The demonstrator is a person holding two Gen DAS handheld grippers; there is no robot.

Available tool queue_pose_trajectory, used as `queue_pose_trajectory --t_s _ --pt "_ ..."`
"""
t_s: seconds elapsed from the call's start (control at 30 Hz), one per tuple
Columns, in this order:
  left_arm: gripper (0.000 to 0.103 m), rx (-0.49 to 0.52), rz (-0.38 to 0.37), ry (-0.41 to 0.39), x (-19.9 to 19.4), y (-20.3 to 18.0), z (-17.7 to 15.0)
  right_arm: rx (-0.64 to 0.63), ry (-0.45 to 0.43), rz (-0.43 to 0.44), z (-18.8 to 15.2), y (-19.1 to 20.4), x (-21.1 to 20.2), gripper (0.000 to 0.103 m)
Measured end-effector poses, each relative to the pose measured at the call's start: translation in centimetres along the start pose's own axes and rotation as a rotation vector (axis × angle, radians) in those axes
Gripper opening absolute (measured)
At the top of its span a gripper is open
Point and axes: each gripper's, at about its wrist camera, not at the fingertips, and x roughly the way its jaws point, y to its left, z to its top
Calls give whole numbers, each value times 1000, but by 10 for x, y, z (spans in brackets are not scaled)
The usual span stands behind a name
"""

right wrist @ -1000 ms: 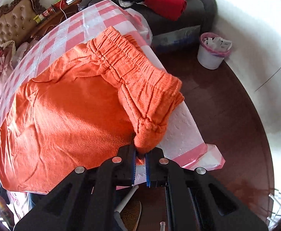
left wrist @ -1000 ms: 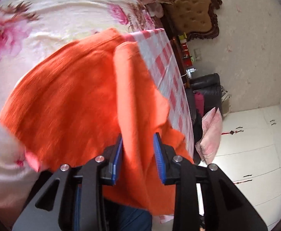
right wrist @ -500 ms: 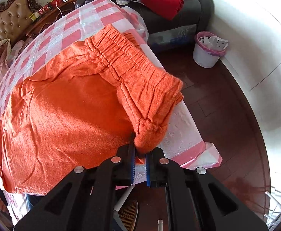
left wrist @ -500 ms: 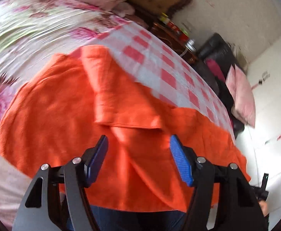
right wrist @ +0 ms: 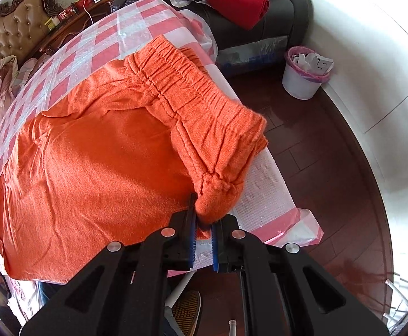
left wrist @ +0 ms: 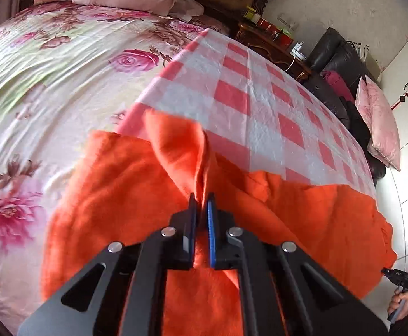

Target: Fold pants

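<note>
pinching both ends of the bright orange knit pants point(right wrist: 97, 151), spread across the pink-and-white checked plastic cloth point(left wrist: 248, 95) on the table beside the floral bedsheet point(left wrist: 50, 64). waistband end at the right/near corner, leg end at the left, overhanging the near edge.

step in hand, prob: lift both ends together & carry the near edge over to the far edge for a lengthwise fold. to do it well:
- keep both grips at equal height so fabric hangs even, no twist
- pull gently apart first to take out slack & wrinkles in the middle
- lay down w/ edges lined up, waistband matched to itself
- release only once cloth rests flat

left gripper point(left wrist: 201, 207): blue pads pressed together on a raised ridge of leg fabric, aimed steeply down & toward the far side; fabric tents up to the pads.

right gripper point(right wrist: 204, 221): pads clamped on the bunched elastic waistband corner point(right wrist: 218, 190), pointing nearly straight down over the table's near right corner. dark wood floor point(right wrist: 330, 168) & white bin w/ pink liner point(right wrist: 304, 75) beyond.
</note>
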Motion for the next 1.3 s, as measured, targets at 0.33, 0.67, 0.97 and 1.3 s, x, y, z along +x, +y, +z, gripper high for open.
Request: queue_pose_trajectory --t_s 0.33,0.67,0.97,1.3 --pt "8 -135 28 62 -61 98 -46 -23 20 -45 3 9 0 6" --pt "26 -170 8 -2 -73 108 -40 -6 32 -33 4 8 0 6" --pt "27 -9 53 -47 -61 82 -4 -16 33 -36 5 9 1 6" --pt "32 173 139 14 3 65 41 -19 34 -36 5 8 0 6"
